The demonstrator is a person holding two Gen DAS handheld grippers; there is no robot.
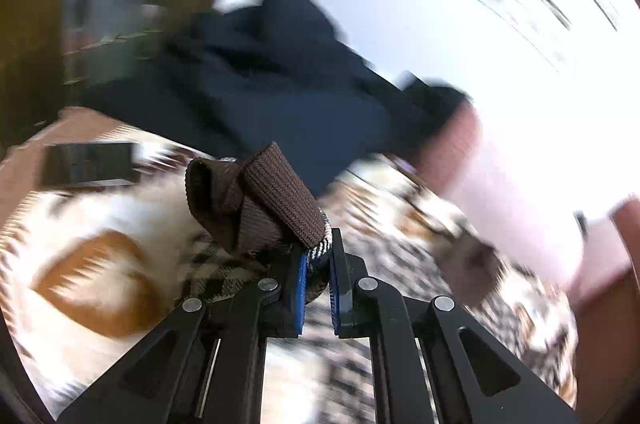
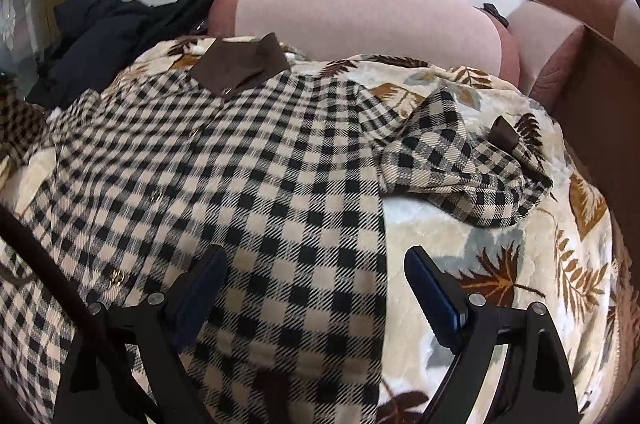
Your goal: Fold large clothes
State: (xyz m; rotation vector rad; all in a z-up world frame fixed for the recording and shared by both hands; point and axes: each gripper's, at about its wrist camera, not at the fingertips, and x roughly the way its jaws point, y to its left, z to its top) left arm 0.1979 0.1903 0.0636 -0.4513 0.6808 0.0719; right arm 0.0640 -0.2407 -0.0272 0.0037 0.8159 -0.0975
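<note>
A: Left gripper — our jaws clenched on the brown ribbed knit cuff, centre frame, lifted.

B: Right gripper — jaws released, above the black-and-cream checked jacket spread across frame centre on the leaf-print bed blanket.

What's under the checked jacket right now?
The checked jacket lies spread on a leaf-print blanket, which shows bare beside it and beyond its crumpled sleeve. Whatever lies beneath the jacket's body is covered; nothing else can be made out.
</note>
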